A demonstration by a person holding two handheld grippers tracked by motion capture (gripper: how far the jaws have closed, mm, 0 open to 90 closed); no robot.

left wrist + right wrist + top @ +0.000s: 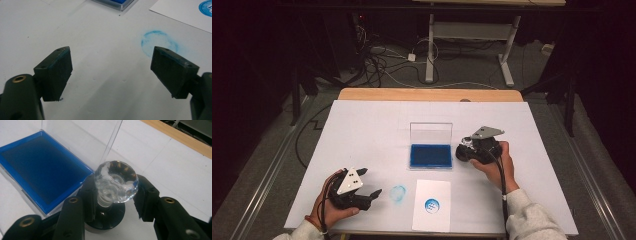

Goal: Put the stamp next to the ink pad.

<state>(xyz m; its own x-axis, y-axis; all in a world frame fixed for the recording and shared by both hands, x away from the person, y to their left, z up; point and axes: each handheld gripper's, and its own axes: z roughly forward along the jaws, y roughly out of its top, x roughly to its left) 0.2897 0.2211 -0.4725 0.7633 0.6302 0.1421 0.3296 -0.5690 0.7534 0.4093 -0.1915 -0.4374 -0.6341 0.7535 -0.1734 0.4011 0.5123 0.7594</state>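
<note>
Right gripper (113, 202): in its own view I see my two black jaws closed on a stamp (112, 192), one pad on each side of its stem, under the faceted clear knob.
Stamp: it sits in the lower middle of the right gripper view, its round black base low over the white sheet, just right of the ink pad's near corner. I cannot tell whether the base touches the sheet.
Right gripper, high view (472, 152): I find it right of centre, held by my right hand (499, 162), just beside the ink pad's right edge.
Ink pad (37, 167): blue, in a clear tray, upper left of the right gripper view; its clear lid (431, 133) stands upright behind it.
Left gripper (111, 70): jaws spread wide with nothing between them, only bare white sheet.
Left gripper, high view (371, 184): lower left, in my left hand (334, 207).
Blue smudge (158, 42): a faint ring on the sheet, just past the right pad in the left gripper view.
Card (432, 205): white, bottom centre of the high view, with a round blue print (432, 205) on it.
Table (362, 125): white sheet over a wooden top.
</note>
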